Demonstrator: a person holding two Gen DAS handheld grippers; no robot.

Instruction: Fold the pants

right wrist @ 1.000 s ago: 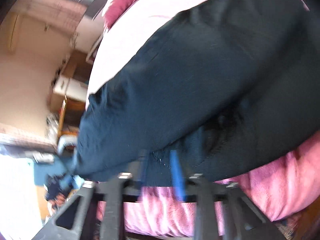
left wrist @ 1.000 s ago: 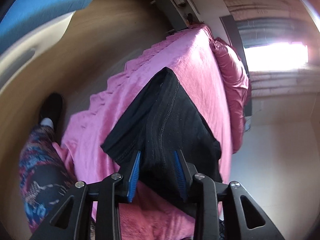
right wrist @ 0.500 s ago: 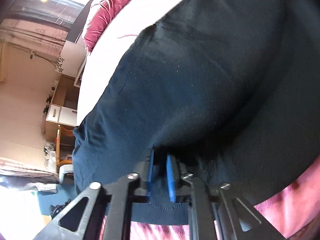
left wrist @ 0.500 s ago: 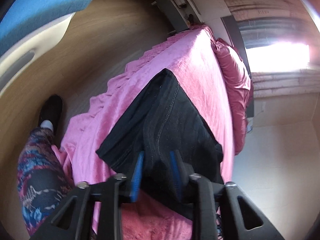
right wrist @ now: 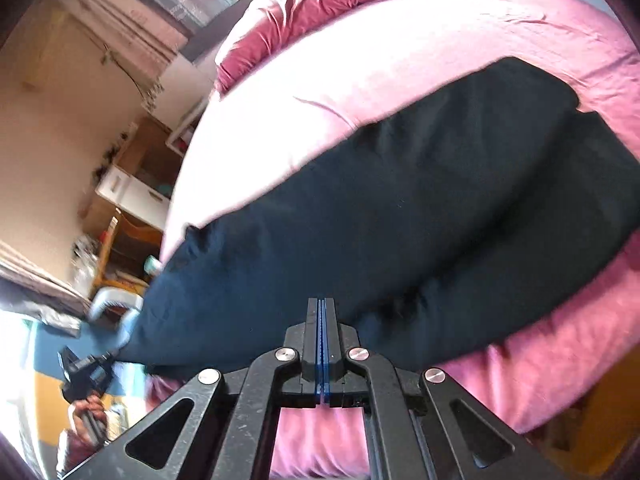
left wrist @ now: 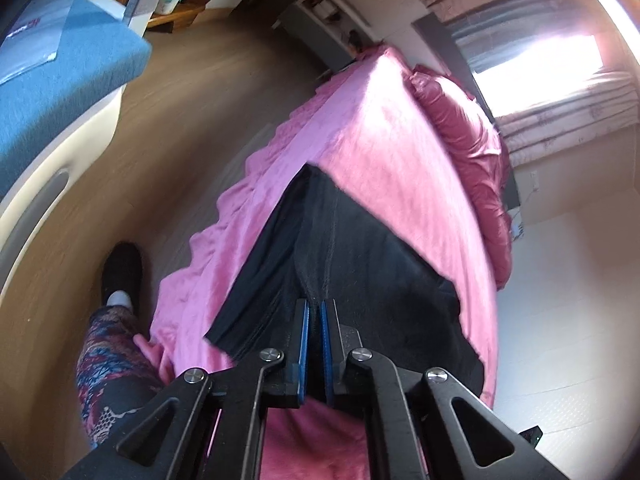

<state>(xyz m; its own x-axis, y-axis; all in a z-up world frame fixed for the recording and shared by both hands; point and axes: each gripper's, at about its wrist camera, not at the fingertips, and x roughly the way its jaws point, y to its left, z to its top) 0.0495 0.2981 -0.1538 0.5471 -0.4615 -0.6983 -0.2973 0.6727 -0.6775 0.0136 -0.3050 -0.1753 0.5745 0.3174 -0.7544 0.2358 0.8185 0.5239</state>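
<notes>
The pants [left wrist: 360, 264], black and of a ribbed or seamed fabric, lie on the bed [left wrist: 384, 148] over a pink cover, near its front edge, with dark red bedding [left wrist: 472, 136] behind. They appear folded lengthwise into a long band with a visible stitched seam and a flat cuff edge at the near left. The left tongs [left wrist: 315, 312] are clamped on a pinched ridge of the fabric. The right tongs [right wrist: 321, 312] are closed, blue pads together, at the near edge of the pants [right wrist: 400, 220]; whether cloth sits between them cannot be told.
</notes>
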